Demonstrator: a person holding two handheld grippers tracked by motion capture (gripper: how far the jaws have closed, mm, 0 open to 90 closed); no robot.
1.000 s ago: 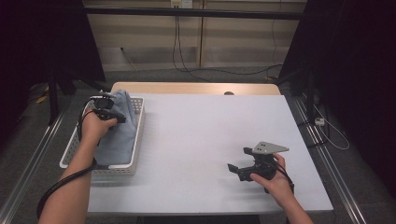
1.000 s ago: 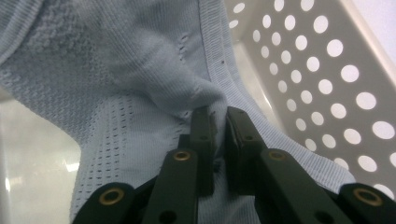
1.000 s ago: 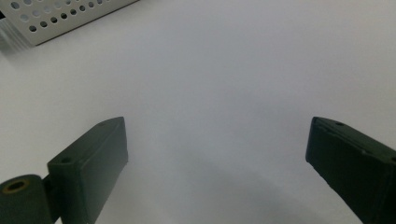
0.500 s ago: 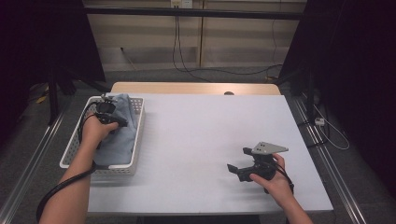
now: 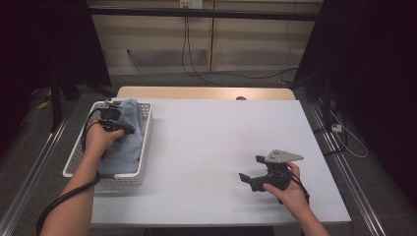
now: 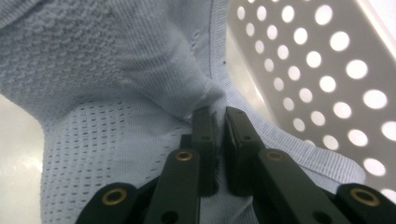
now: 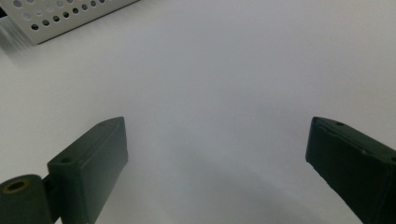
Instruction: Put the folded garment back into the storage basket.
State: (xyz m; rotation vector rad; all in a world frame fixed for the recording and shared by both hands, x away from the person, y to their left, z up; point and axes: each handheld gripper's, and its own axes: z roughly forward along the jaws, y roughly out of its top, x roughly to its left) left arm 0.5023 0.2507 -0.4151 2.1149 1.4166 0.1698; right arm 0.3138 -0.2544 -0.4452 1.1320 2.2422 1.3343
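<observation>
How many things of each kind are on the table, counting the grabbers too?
Baskets: 1, white basket
Cloths: 1, light blue cloth in the basket
Grippers: 2, left gripper pinching the cloth, right gripper open on the table
Total: 4

High view looks down over the table [image 5: 206,142]; gripper views sit close above it, sharing the basket [image 5: 143,147].

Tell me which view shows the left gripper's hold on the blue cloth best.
The left gripper view: the left gripper has its jaws pinched on a fold of the blue cloth. The high view shows that gripper small over the cloth in the white basket. The right gripper view catches a basket corner.
</observation>
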